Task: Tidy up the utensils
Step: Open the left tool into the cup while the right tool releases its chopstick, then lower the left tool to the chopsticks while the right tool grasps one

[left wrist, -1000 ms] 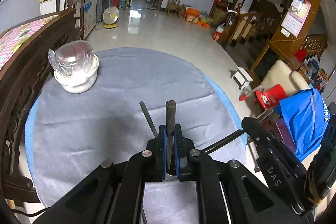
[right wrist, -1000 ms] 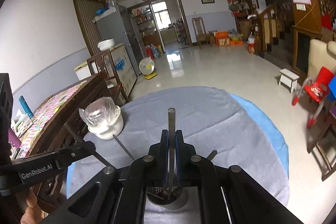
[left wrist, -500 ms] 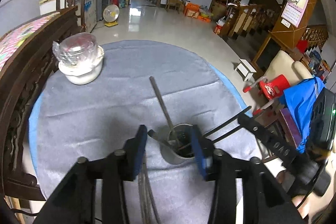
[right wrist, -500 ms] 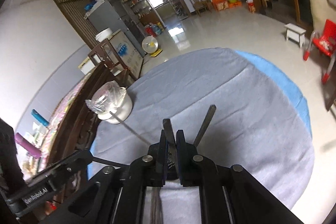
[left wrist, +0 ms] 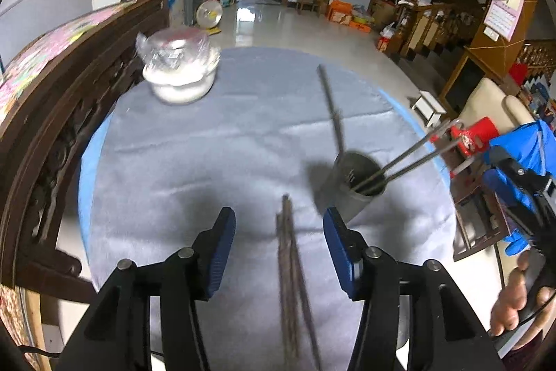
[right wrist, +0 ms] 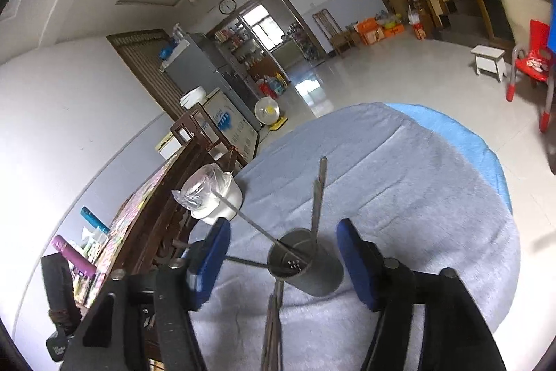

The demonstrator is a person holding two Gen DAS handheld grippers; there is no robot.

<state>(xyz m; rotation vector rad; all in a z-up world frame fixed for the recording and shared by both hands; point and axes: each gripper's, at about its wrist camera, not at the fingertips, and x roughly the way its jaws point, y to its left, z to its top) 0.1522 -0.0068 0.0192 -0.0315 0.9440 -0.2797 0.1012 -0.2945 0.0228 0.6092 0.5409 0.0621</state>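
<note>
Both tools have just been opening: the left tool [left wrist: 278,244] gapes over chopsticks [left wrist: 290,284] lying on the counter [left wrist: 208,145], likely next for sorting. At two o'clock the metal cup [left wrist: 354,183] holds leaning utensils. Only the right view shows the right tool [right wrist: 281,261] spread around that cup [right wrist: 305,263], touching nothing. At eleven o'clock sits a wrapped bowl [left wrist: 180,75].

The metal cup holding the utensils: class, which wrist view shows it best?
The right wrist view: the cup sits centred between the open jaws, its perforated bottom visible. In the left wrist view the cup is off to the right, blurred, and partly behind a jaw.
</note>
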